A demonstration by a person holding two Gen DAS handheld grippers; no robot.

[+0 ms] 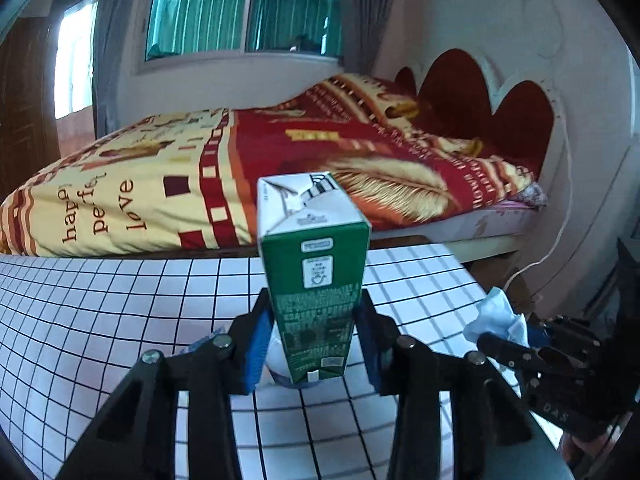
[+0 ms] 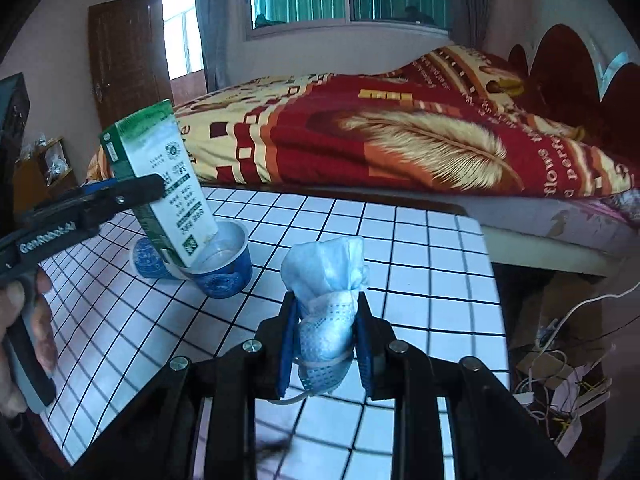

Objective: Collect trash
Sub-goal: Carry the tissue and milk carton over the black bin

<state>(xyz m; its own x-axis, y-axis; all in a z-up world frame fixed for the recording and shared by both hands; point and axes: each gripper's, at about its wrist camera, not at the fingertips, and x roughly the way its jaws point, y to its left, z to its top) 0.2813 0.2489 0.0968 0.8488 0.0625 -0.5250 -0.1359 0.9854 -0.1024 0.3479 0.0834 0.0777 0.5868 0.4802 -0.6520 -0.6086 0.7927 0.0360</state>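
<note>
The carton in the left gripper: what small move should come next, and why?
Probably lift the carton a bit higher before carrying it away. The left gripper is shut on it, but in the right wrist view its lower end hangs tilted just over the open cup and could knock it. The right gripper already holds the mask.
</note>
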